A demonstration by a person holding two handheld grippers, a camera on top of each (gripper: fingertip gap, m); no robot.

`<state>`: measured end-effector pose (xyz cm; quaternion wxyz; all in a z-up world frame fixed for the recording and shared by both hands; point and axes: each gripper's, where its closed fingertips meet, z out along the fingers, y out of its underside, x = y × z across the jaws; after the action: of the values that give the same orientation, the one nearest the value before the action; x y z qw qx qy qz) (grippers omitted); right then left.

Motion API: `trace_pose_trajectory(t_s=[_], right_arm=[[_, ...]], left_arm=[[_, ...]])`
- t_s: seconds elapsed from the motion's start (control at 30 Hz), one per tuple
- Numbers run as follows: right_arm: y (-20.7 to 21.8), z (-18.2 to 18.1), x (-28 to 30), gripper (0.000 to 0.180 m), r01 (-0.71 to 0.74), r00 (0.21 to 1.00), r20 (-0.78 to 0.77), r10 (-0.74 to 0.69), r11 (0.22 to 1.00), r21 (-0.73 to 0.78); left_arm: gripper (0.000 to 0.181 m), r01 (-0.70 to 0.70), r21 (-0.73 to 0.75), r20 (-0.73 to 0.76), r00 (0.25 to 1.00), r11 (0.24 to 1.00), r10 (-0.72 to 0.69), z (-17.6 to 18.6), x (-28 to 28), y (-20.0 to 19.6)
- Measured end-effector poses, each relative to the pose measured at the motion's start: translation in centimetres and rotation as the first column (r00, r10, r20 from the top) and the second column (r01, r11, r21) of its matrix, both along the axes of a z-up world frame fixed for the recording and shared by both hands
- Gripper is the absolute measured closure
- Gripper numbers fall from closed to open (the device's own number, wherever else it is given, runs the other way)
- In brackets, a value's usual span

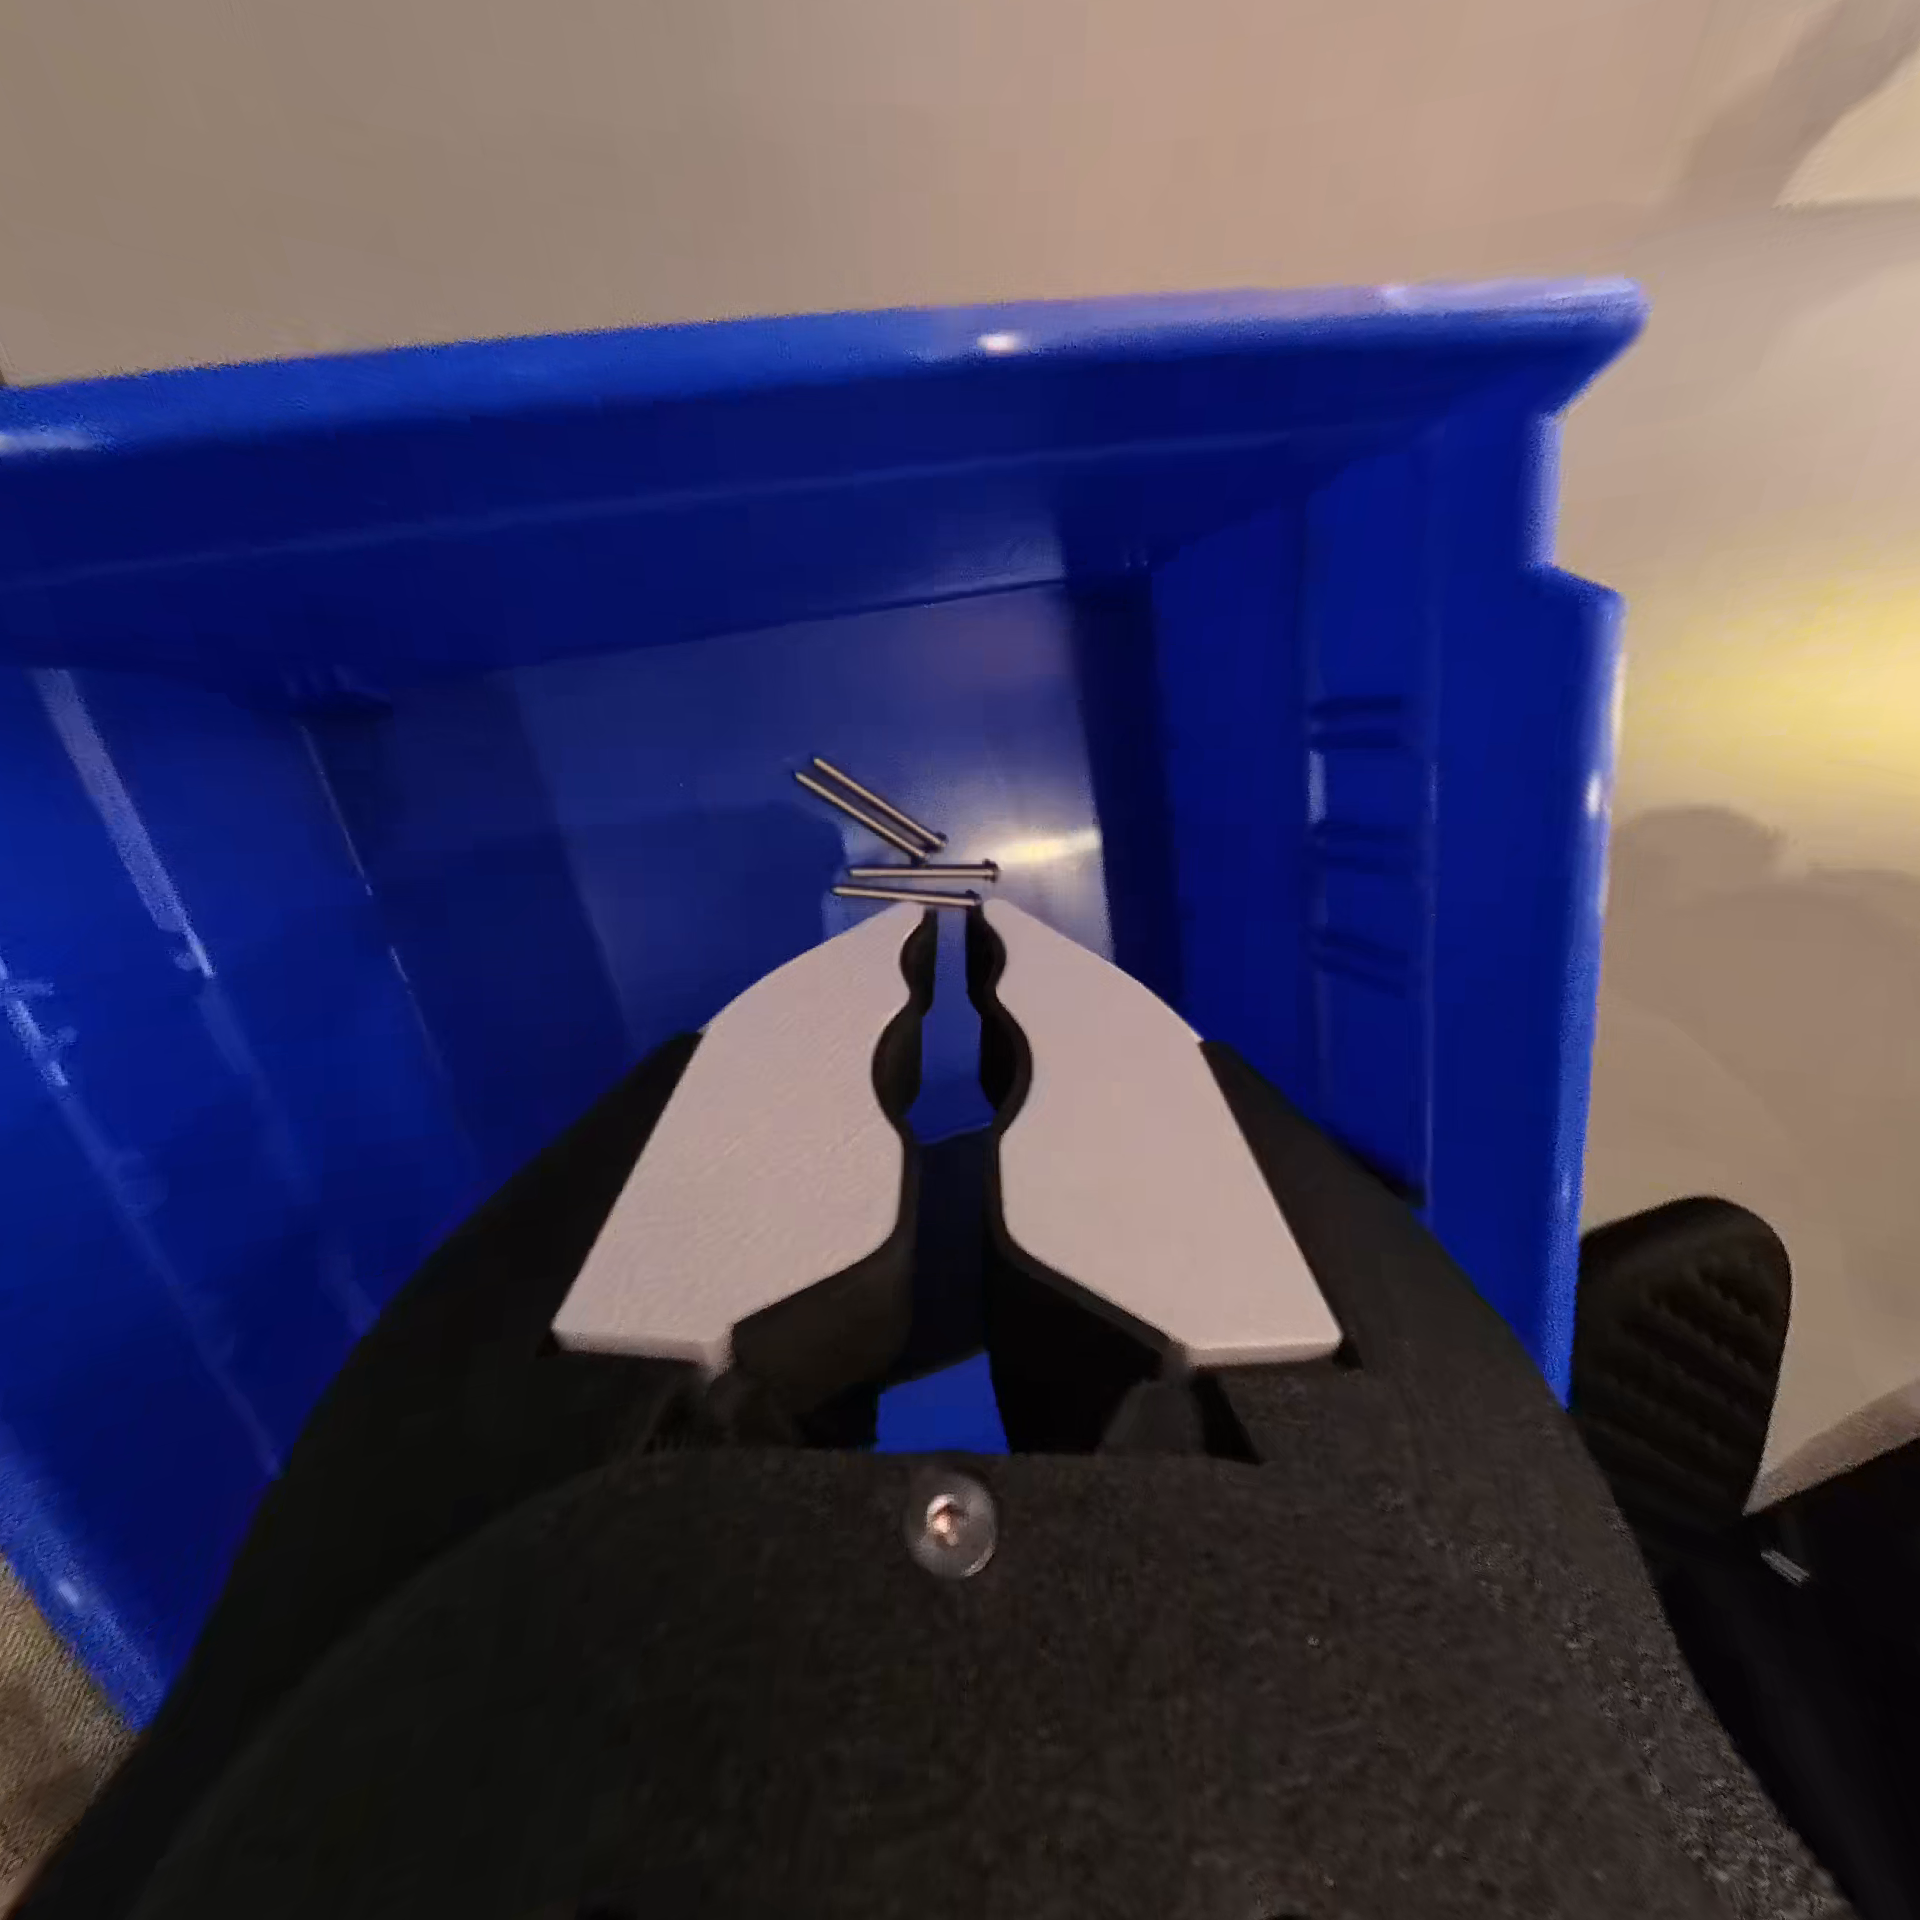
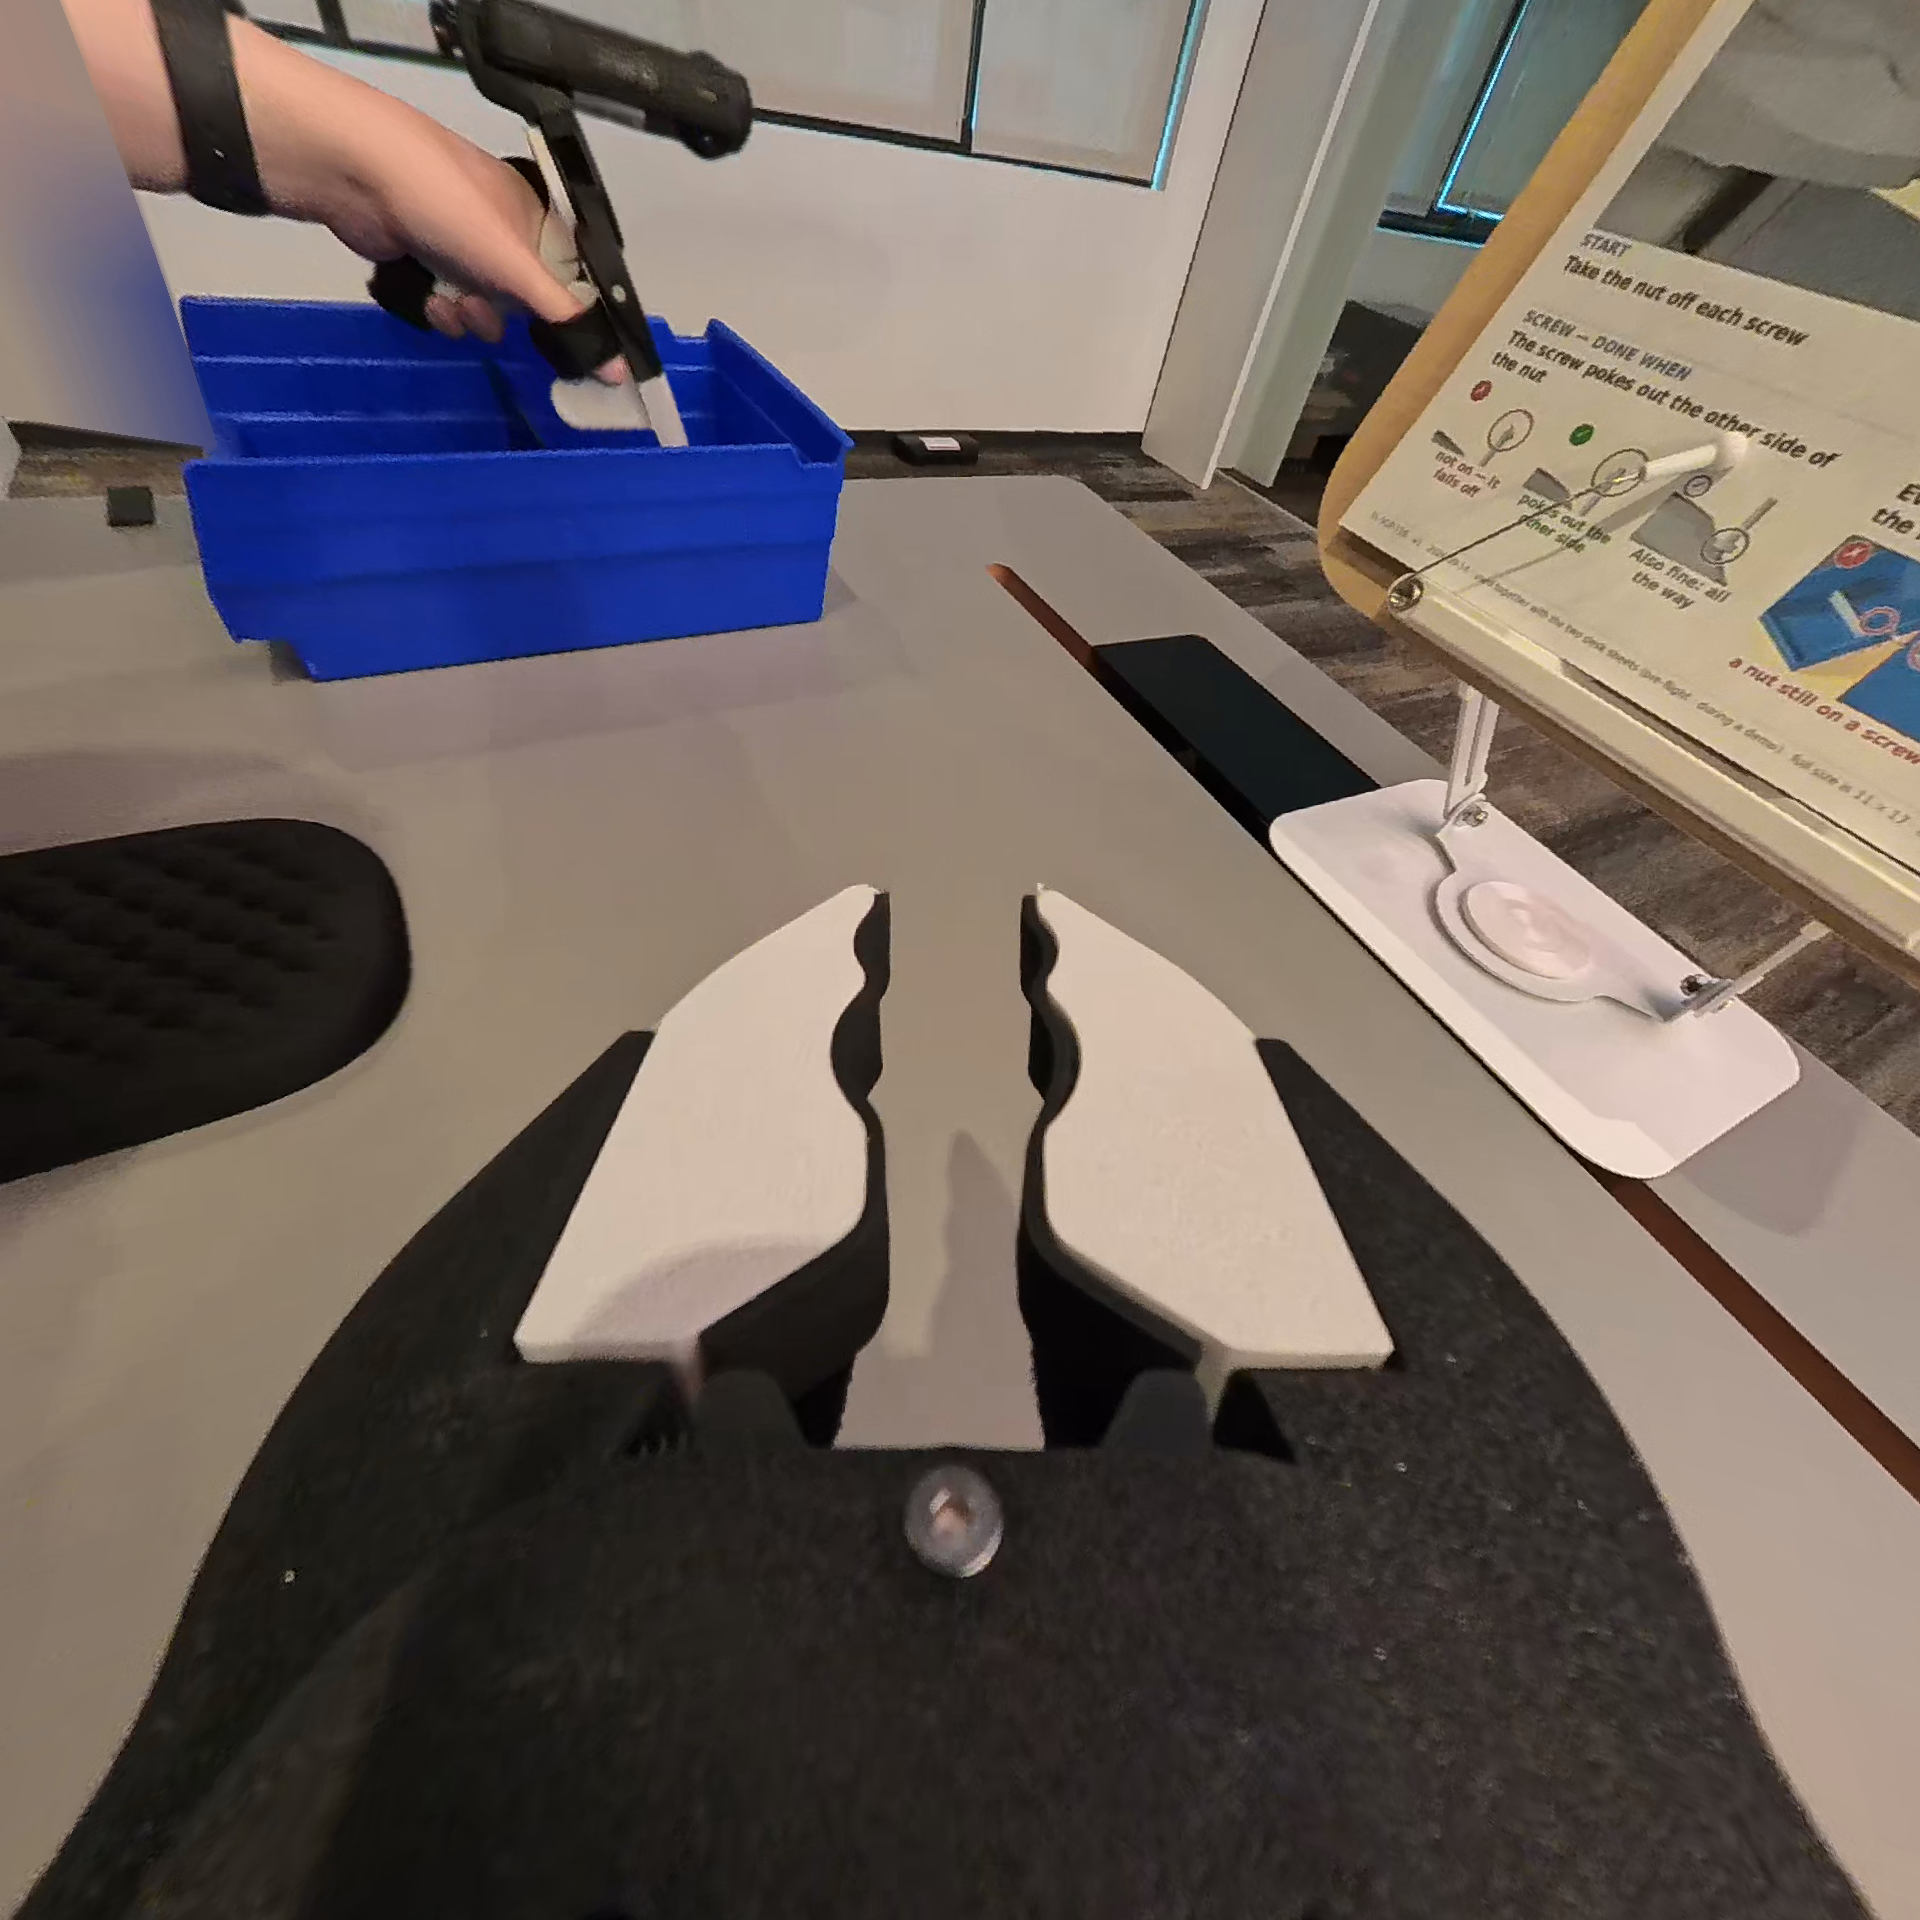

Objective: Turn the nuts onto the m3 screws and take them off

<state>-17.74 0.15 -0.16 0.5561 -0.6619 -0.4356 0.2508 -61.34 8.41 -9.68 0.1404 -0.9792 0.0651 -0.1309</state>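
Observation:
Several thin metal screws point(image 1: 902, 862) lie on the floor of a blue bin point(image 1: 623, 499), in a compartment near its right wall. My left gripper point(image 1: 951, 920) reaches down into that compartment. Its jaws stand a narrow gap apart, with the tips right at the nearest screw point(image 1: 906, 896) and nothing held between them. The right wrist view shows the bin point(image 2: 499, 561) at the far left of the grey table point(image 2: 727, 790), with a hand holding the left gripper point(image 2: 623, 410) inside it. My right gripper point(image 2: 956, 904) is open and empty, low over the table. No nuts show.
A black dimpled pad point(image 2: 156, 966) lies on the table to the left of my right gripper, and also shows in the left wrist view point(image 1: 1683, 1351). An instruction board point(image 2: 1662, 468) on a white stand base point(image 2: 1538, 987) sits at the table's right edge. The tips of one gripper are about 45 cm away from the tips of the other.

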Motion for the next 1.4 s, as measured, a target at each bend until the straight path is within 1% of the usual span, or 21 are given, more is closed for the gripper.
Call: trace_pose_trajectory(t_s=[0.07,0.27,0.33,0.4,0.63,0.87,1.23,1.4], right_arm=[[0.0,0.2,0.2,0.156,0.003,1.0,-0.004,-0.003,1.0,0.014],[-0.4,0.6,0.7,0.155,0.0,1.0,-0.025,0.001,1.0,0.021],[-0.5,0.5,0.9,0.155,0.006,1.0,-0.01,-0.005,0.999,0.033],[-0.6,0.4,1.0,0.155,0.012,1.0,0.006,-0.012,0.999,0.044],[-0.8,0.0,1.1,0.155,0.008,0.999,0.032,-0.01,0.998,0.063],[-0.9,0.7,1.5,0.155,0.011,1.0,0.009,-0.012,0.997,0.075],[-0.8,0.6,1.6,0.154,0.024,0.999,0.034,-0.028,0.995,0.098],[-0.9,0.5,1.6,0.154,0.024,0.999,0.042,-0.028,0.995,0.1]], left_arm=[[0.178,-0.013,-0.04,-0.03,0.999,0.999,0.012,-0.7,-0.3,0.2],[0.173,-0.076,-0.111,-0.042,0.997,0.991,0.072,-2.1,-0.8,0.6],[0.17,-0.082,-0.136,-0.076,0.994,0.987,0.072,-2.8,-1.1,0.5],[0.17,-0.086,-0.158,-0.071,0.995,0.984,0.076,-3.3,-0.8,0.3],[0.169,-0.109,-0.159,-0.055,0.993,0.981,0.101,-3.8,-0.2,1.1],[0.169,-0.104,-0.139,-0.133,0.987,0.985,0.086,-4.2,-1.0,1.3],[0.17,-0.125,-0.128,-0.113,0.987,0.984,0.111,-4.5,-1.0,1.6],[0.169,-0.137,-0.15,-0.107,0.987,0.979,0.122,-4.8,-1.1,1.3]])
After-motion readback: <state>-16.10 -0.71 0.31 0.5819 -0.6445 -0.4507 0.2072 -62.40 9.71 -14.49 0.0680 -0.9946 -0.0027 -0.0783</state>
